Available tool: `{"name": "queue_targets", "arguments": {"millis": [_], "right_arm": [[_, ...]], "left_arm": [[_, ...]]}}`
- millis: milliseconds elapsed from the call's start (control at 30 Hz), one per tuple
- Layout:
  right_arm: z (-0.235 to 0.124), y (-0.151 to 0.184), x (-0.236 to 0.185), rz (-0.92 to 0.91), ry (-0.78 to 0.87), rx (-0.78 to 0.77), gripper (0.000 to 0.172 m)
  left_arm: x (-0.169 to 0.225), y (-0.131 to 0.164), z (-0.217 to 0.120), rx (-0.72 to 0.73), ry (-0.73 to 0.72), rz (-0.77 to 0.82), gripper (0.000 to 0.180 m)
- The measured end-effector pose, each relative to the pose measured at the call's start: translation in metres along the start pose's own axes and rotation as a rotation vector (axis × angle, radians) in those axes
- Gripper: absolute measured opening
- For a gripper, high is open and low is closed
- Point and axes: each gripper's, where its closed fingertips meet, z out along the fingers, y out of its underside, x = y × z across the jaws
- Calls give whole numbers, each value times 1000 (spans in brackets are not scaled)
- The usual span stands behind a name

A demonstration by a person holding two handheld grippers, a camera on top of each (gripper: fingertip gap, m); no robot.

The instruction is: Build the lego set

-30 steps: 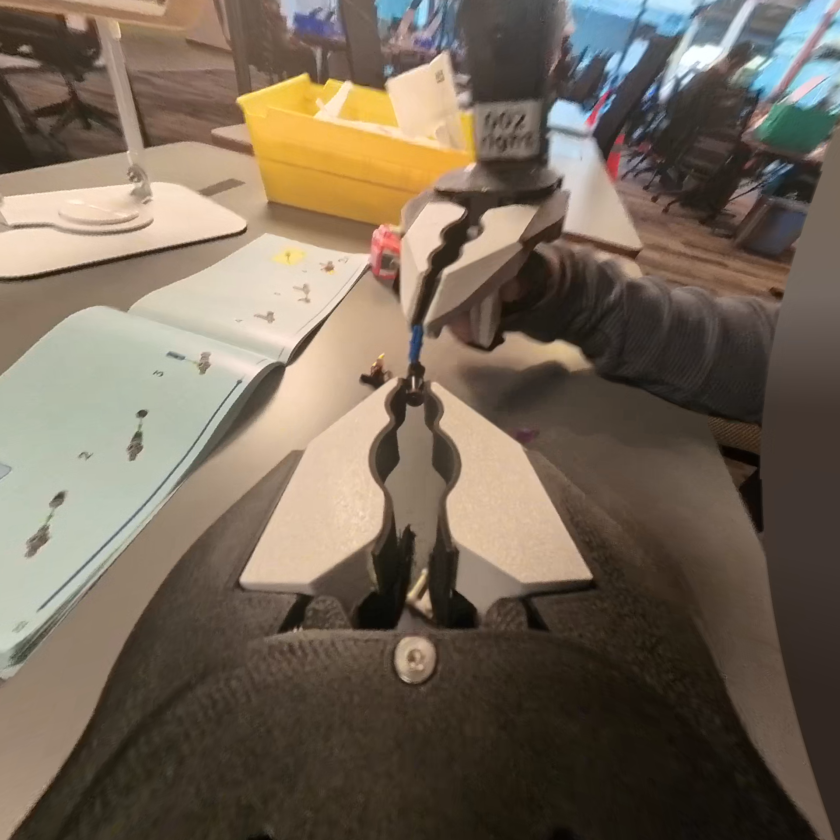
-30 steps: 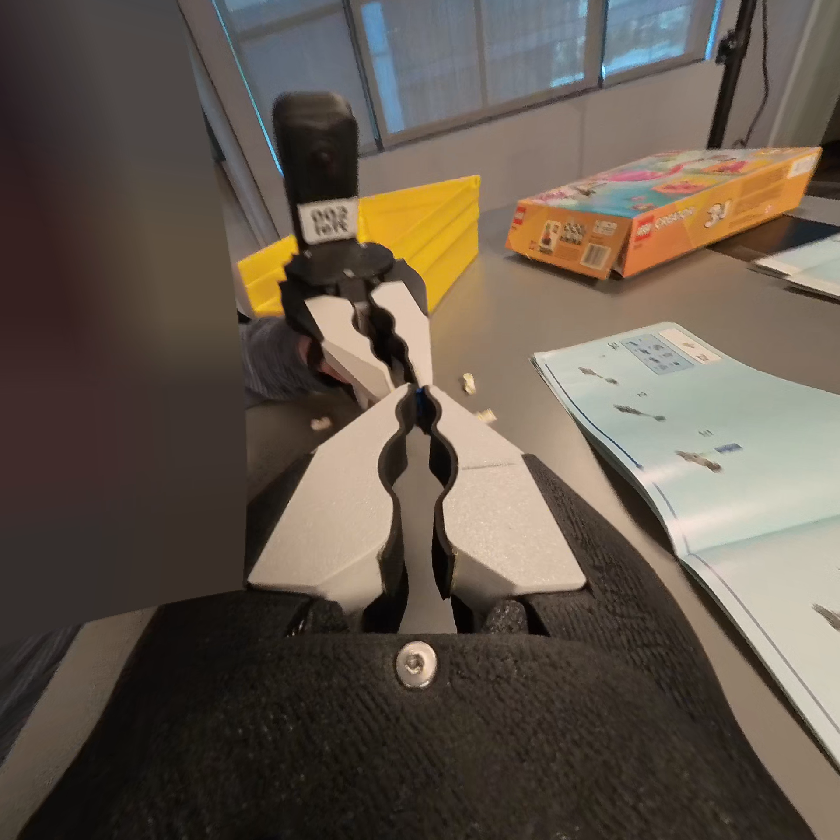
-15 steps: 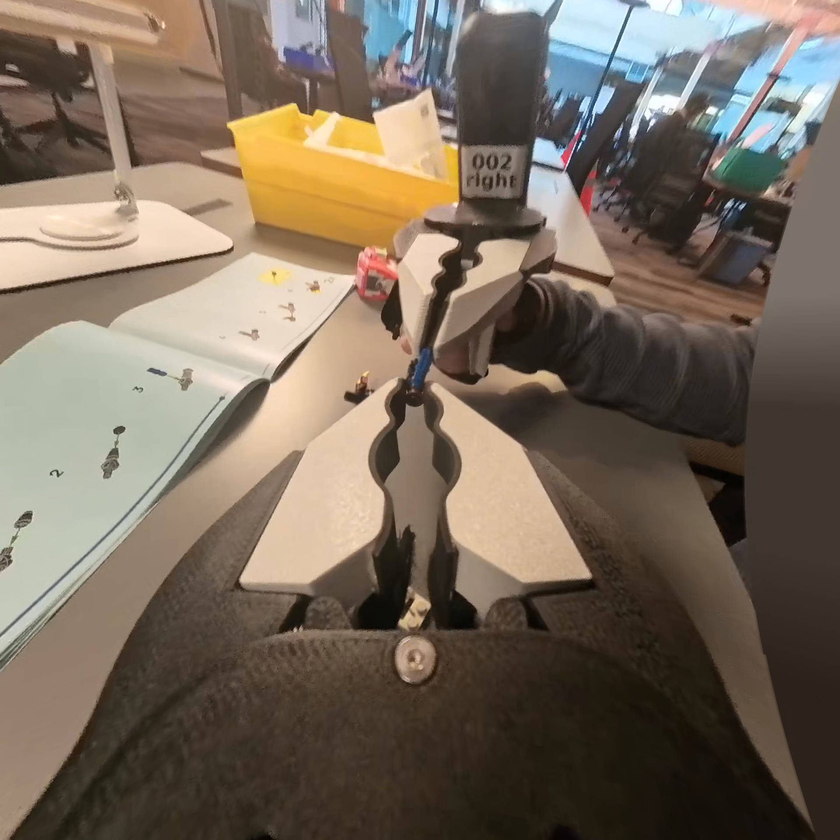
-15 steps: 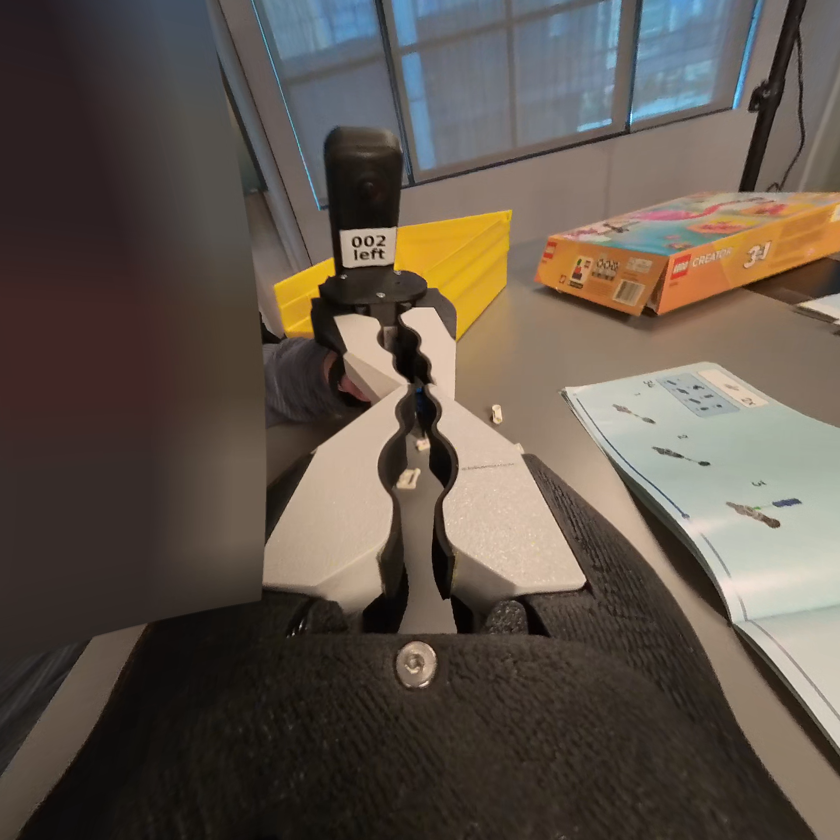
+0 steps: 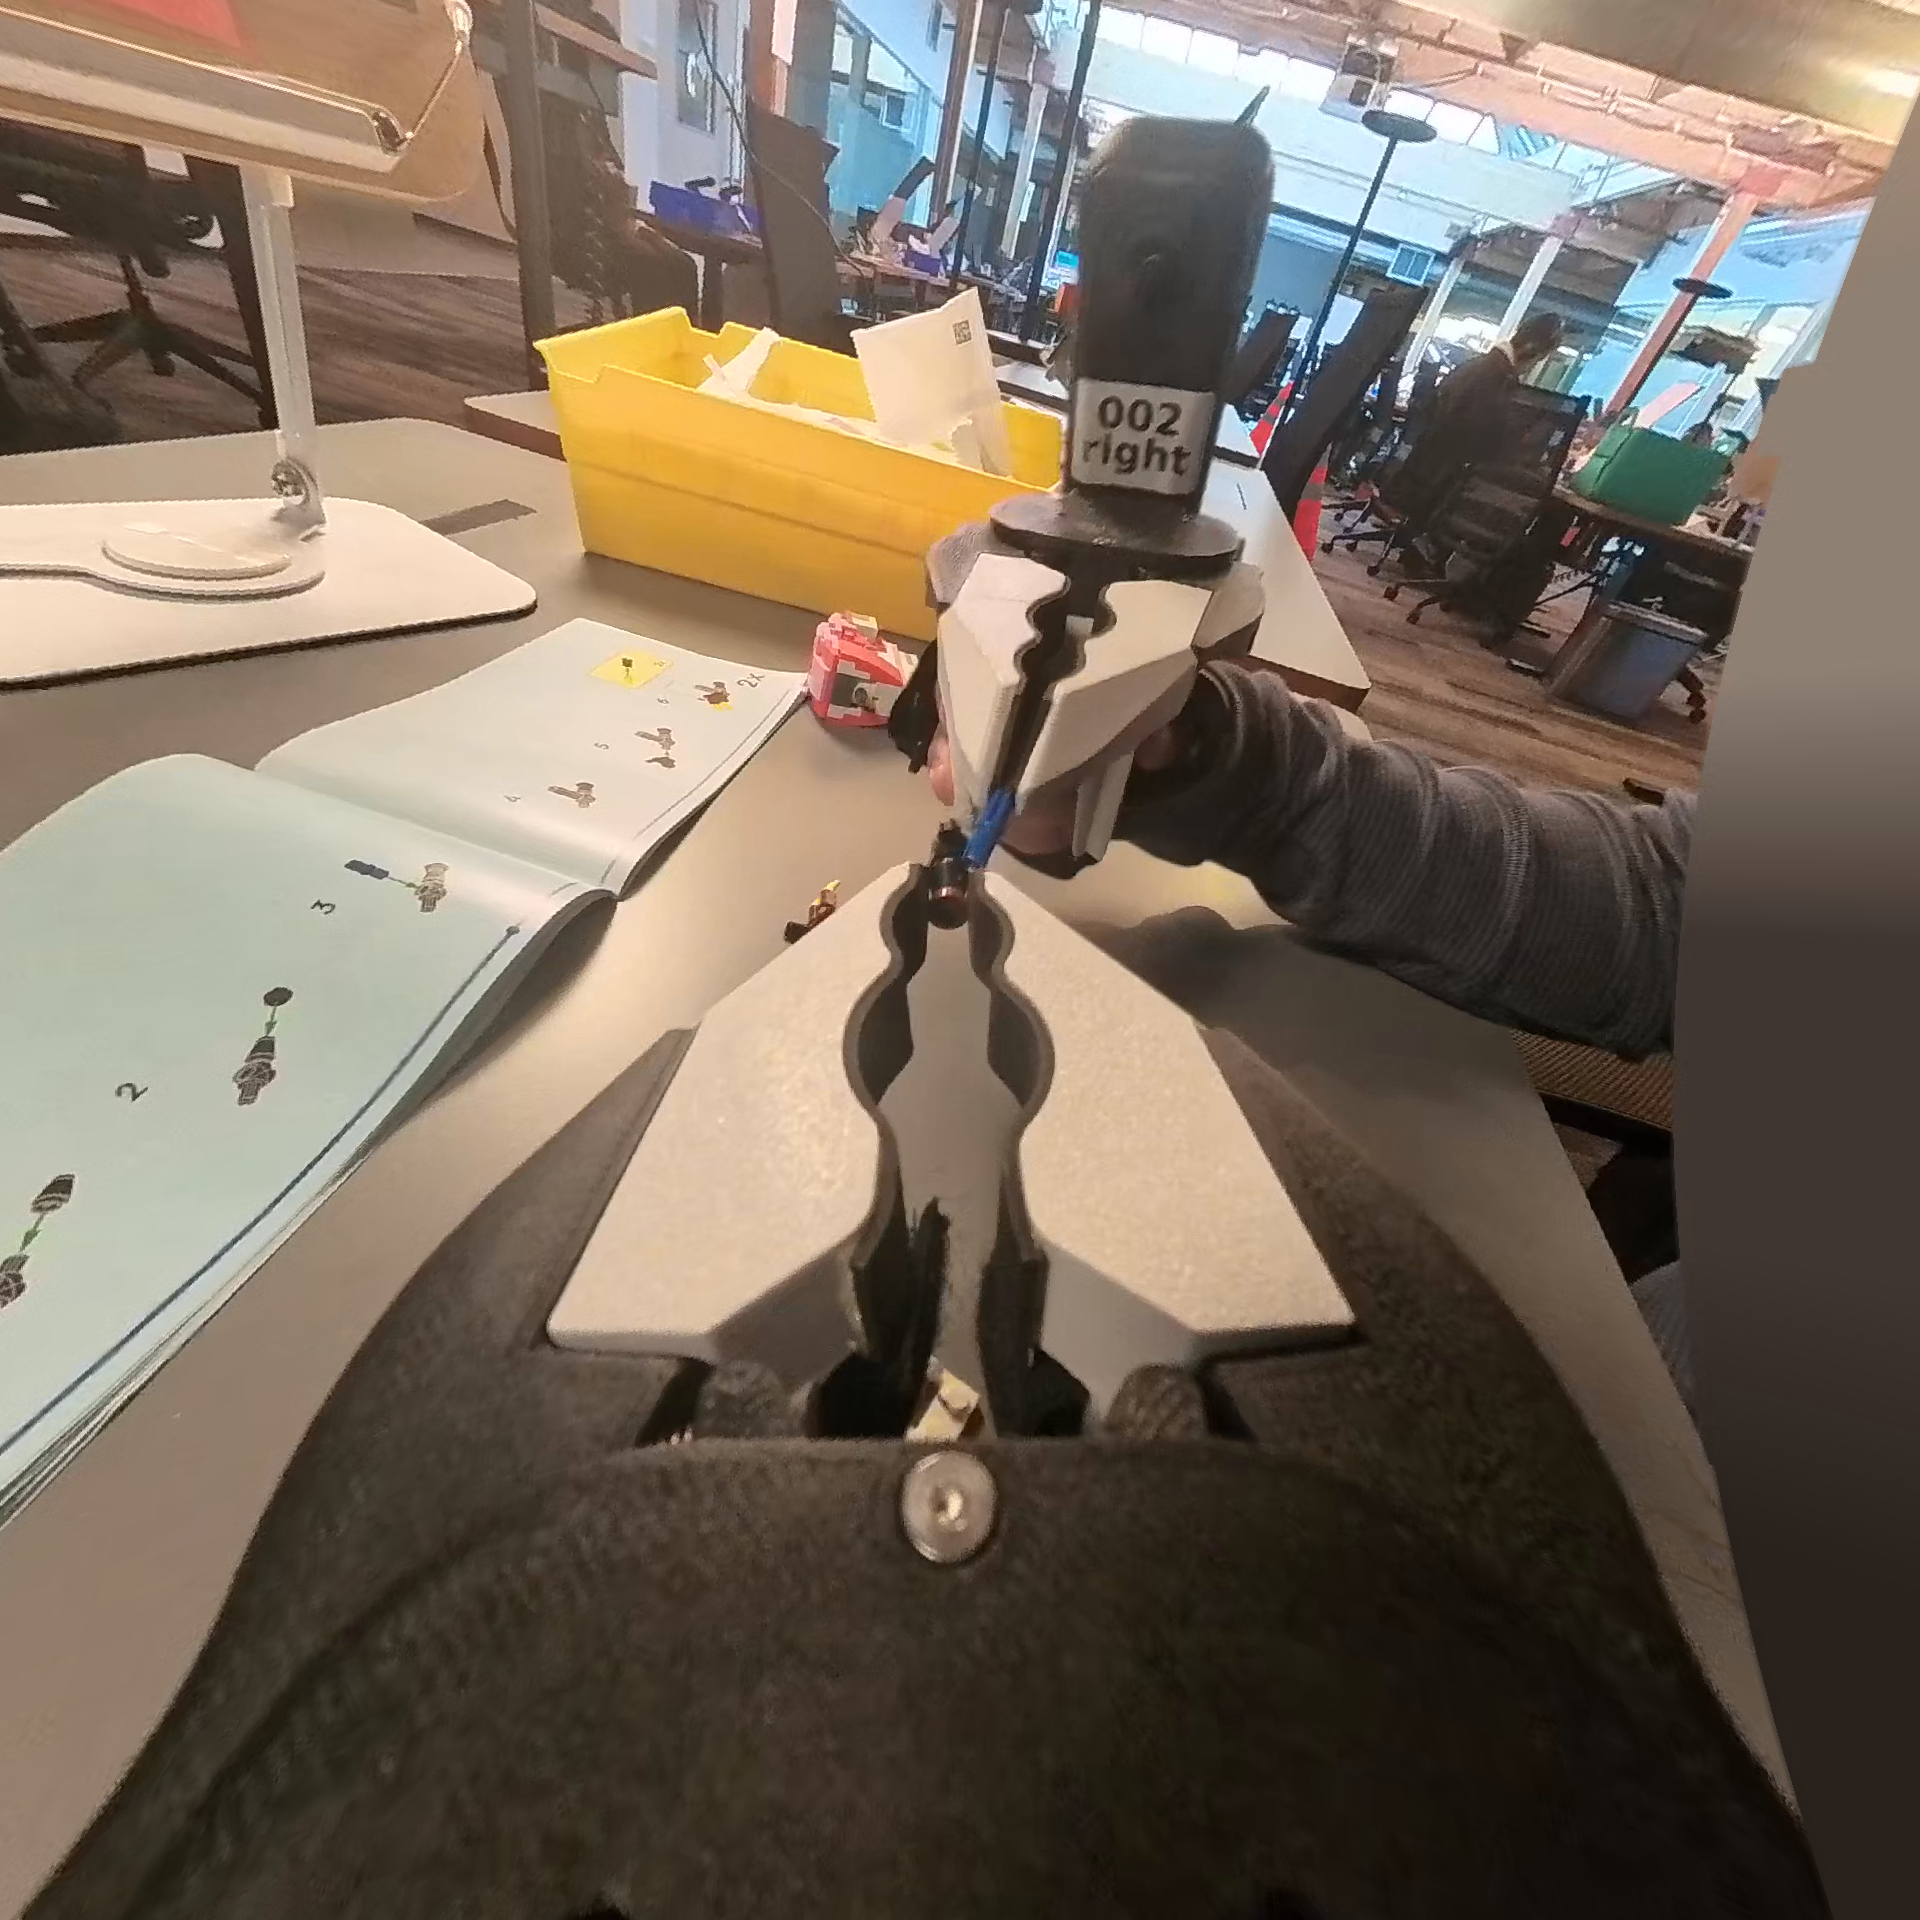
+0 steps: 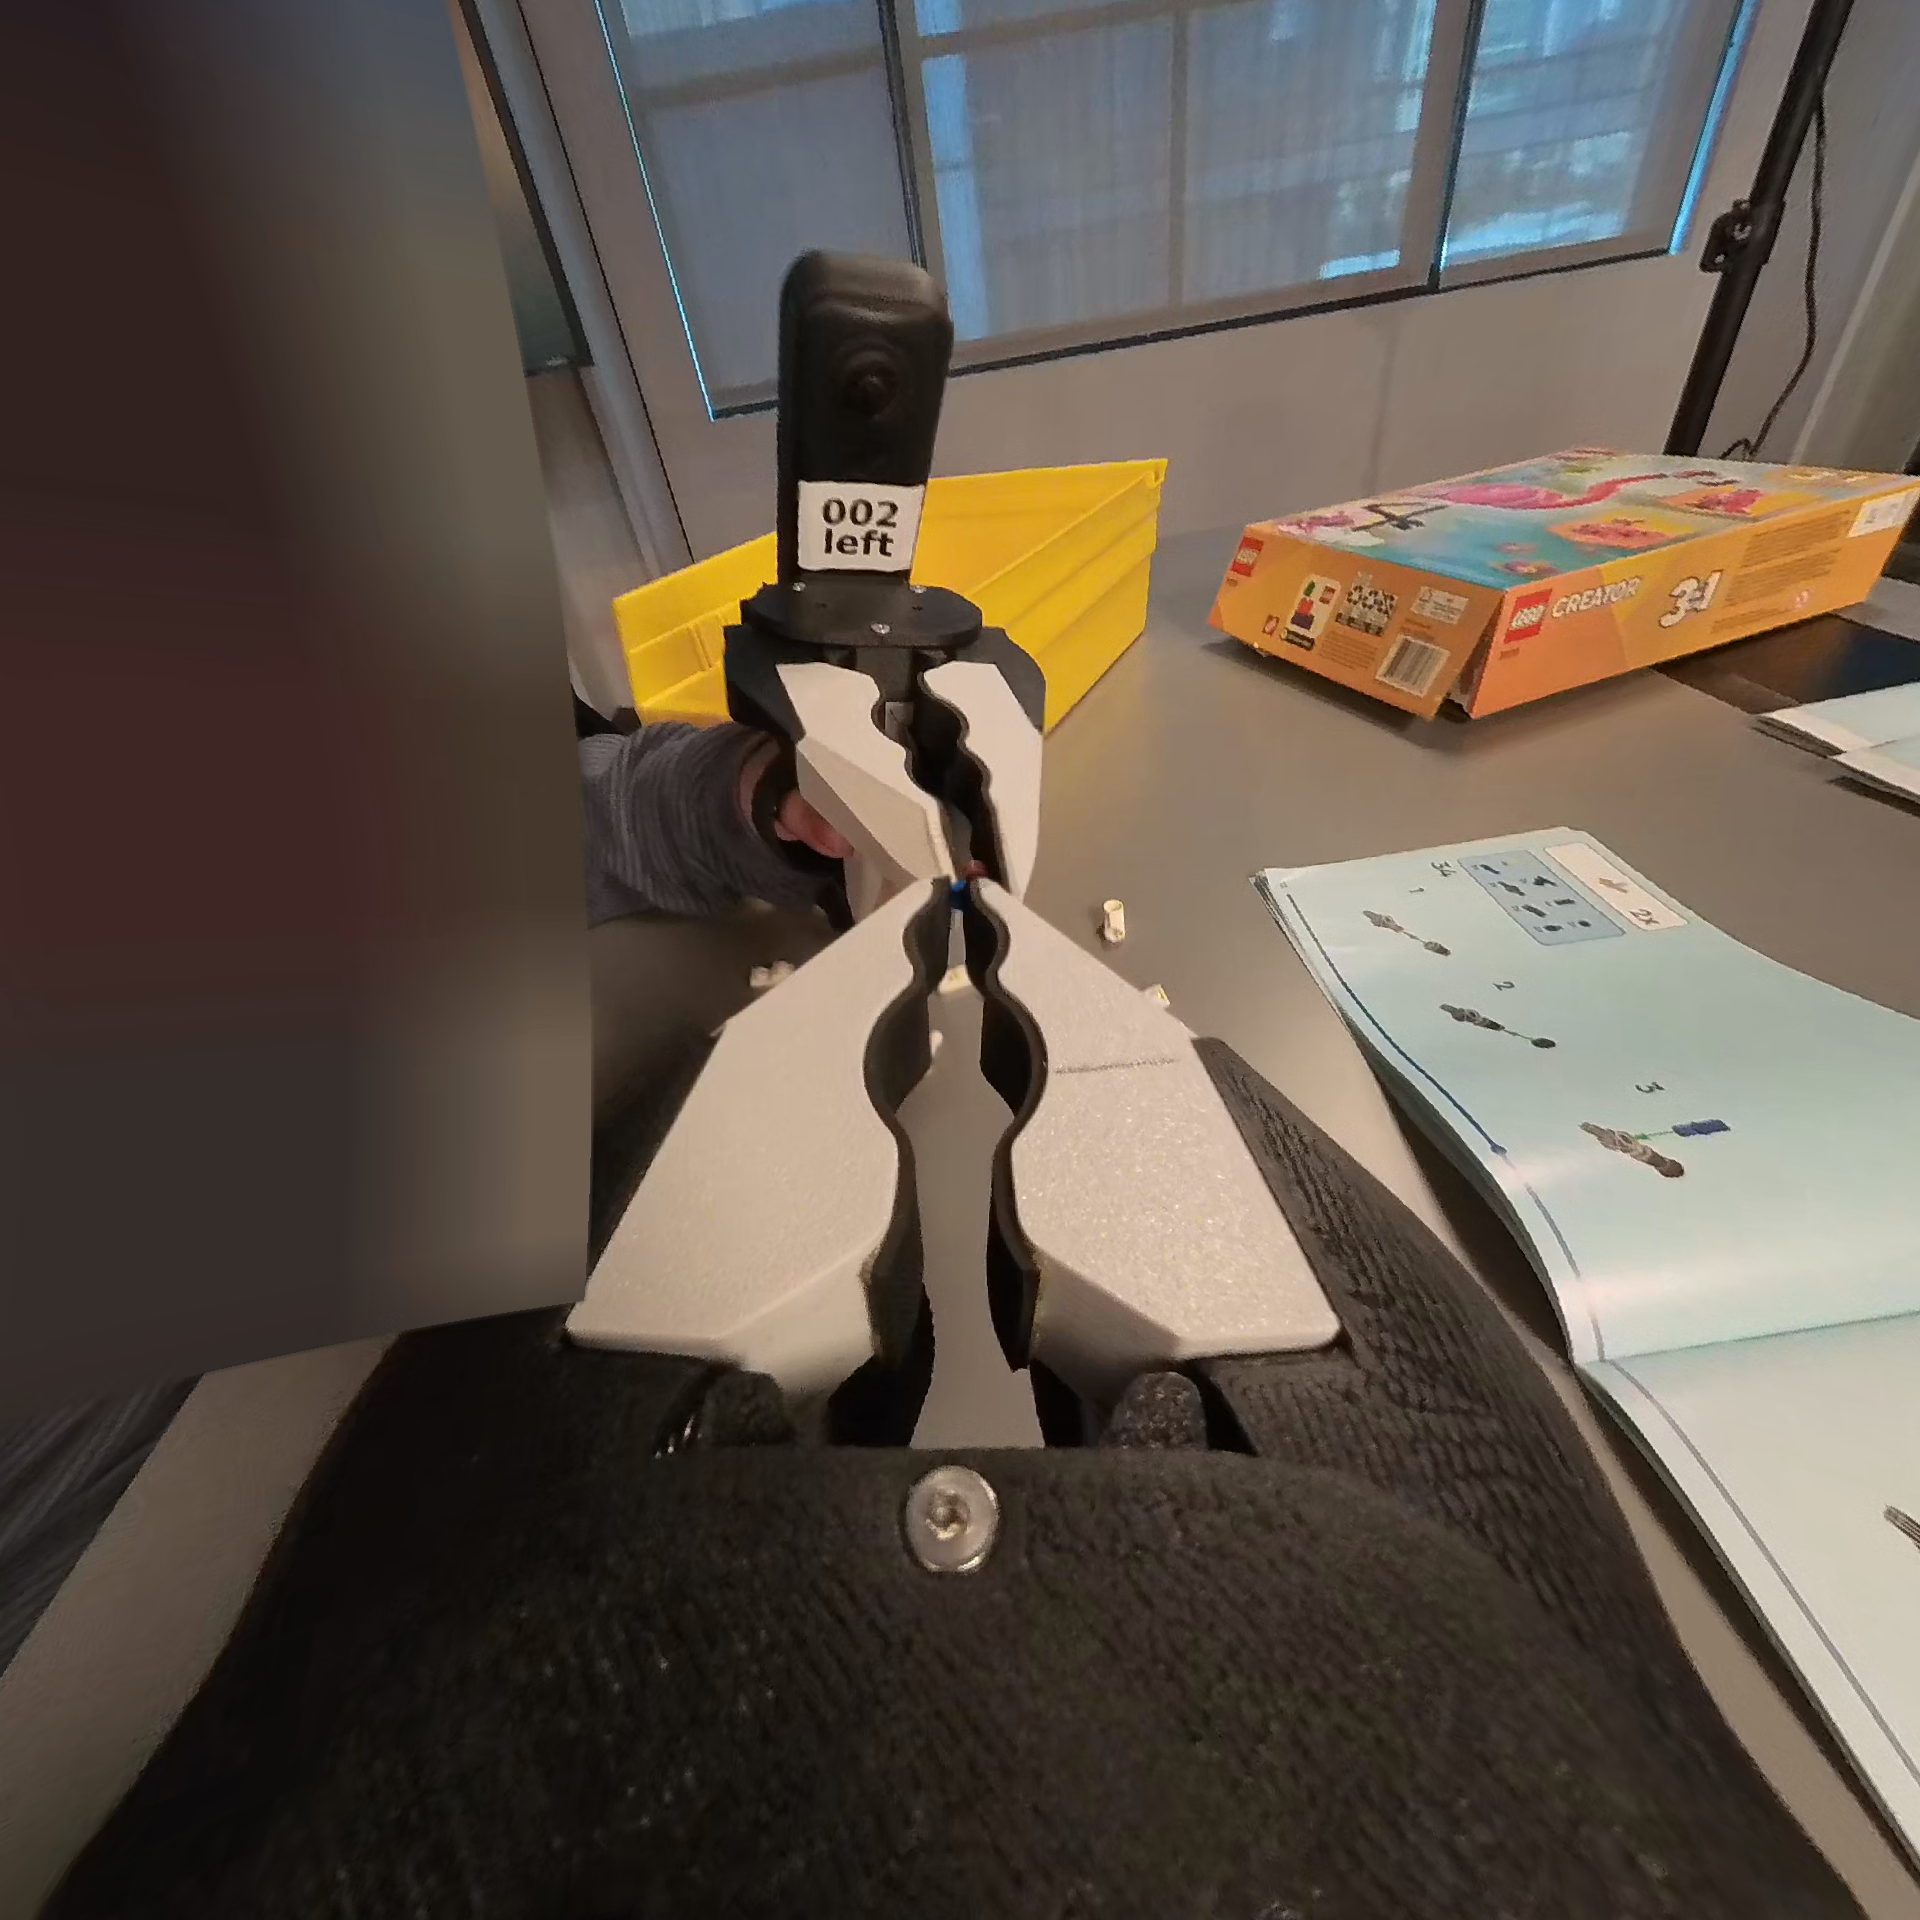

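Left wrist view: the left hand-held gripper [image 5: 948, 902] pinches a small dark round piece [image 5: 945, 906] at its tips, above the grey surface [image 5: 644, 966]. The right hand-held gripper [image 5: 987, 821] opposite clamps a blue peg [image 5: 989, 833], seemingly touching that piece.
Nearby: open booklet [image 5: 312, 894], yellow bin [image 5: 769, 488].
Right wrist view: tip to tip, the blue peg [image 6: 957, 900] is nipped narrowly; a white piece [image 6: 1114, 918] lies beside.

I see bare surface [image 6: 1299, 748] between the open booklet [image 6: 1621, 1091] and the yellow bin [image 6: 1049, 592]; loose white pieces [image 6: 1113, 920] (small ones) litter it just left of the booklet, an orange box [image 6: 1558, 613] behind.
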Motion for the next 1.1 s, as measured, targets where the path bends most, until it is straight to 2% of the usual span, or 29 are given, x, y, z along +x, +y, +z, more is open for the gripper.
{"name": "queue_targets", "arguments": {"millis": [33, 100, 233, 400, 700, 1100], "right_arm": [[-1, 3, 1, -1, 10, -22, 0], [-3, 17, 8, 2, 52, -120, 0], [-14, 69, 20, 5, 140, -462, 0], [-16, 94, 18, -11, 170, -655, 0], [-12, 94, 20, -89, 228, -716, 1], [-9, 93, 23, -65, 243, -693, 1]], "left_arm": [[-2, 1, 0, -10, -11, -5, 5], [-11, 9, -1, -62, -67, 5, 5], [-25, 21, -4, -155, -166, 49, 5], [-26, 26, -2, -191, -178, 66, 5], [-26, 30, -1, -218, -183, 81, 5], [-27, 32, 0, -230, -188, 88, 5]]}}
